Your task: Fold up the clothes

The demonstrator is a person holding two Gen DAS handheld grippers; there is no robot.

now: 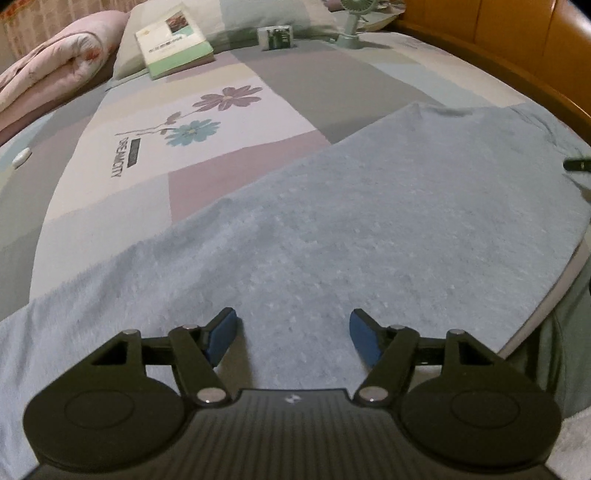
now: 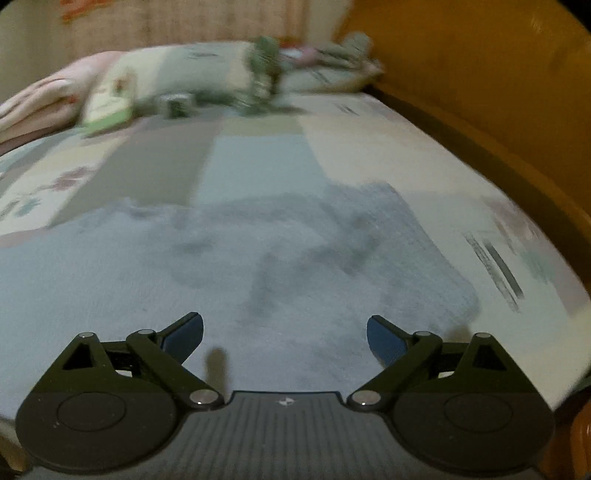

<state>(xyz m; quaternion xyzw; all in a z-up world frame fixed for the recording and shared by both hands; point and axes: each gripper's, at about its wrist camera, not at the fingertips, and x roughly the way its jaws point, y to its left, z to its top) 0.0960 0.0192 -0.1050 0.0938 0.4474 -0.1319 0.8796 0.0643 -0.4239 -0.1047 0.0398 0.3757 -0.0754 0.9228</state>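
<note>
Bed carries pale blue garment, spread flat, long axis running away up-right from left gripper. Left gripper fairly wide and empty above near hem; right gripper wide, empty, nearer the sleeve side

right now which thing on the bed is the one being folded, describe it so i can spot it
Start at the patchwork bedsheet with its printed flowers. On its near end, by the wooden bed frame, lies a pale blue t-shirt, spread flat. Unlike the book and small fan near the pillows, it is plain, soft cloth.
</note>
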